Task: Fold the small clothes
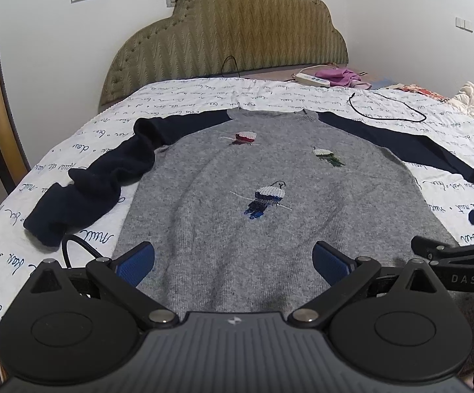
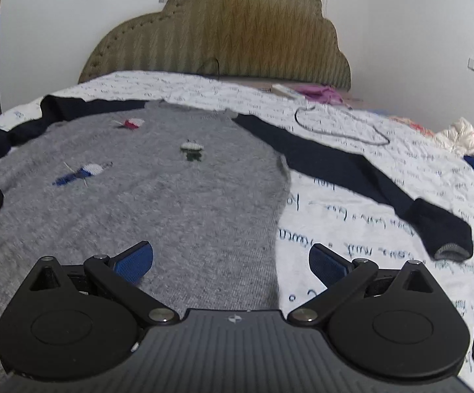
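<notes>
A grey knitted sweater with navy sleeves (image 1: 223, 216) is being spread flat on the script-printed white bedsheet (image 1: 302, 95). The left gripper (image 1: 233, 263) and right gripper (image 2: 231, 262) are being held above its hem, jaws wide apart, nothing clamped.

text "DAS" | on right tool (image 1: 459, 262) | bedsheet (image 1: 204, 98) script: "null"

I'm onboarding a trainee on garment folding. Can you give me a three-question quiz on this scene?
1. True or false: the grey knit sweater with navy sleeves is already folded in half.
2. How many embroidered birds are on its front: A two, B three, C four?
3. Fill in: the left tongs and the right tongs both stand ____, holding nothing.

Key: 1 false, it lies spread flat on the white script-printed bedspread; 2 B; 3 open.
</notes>
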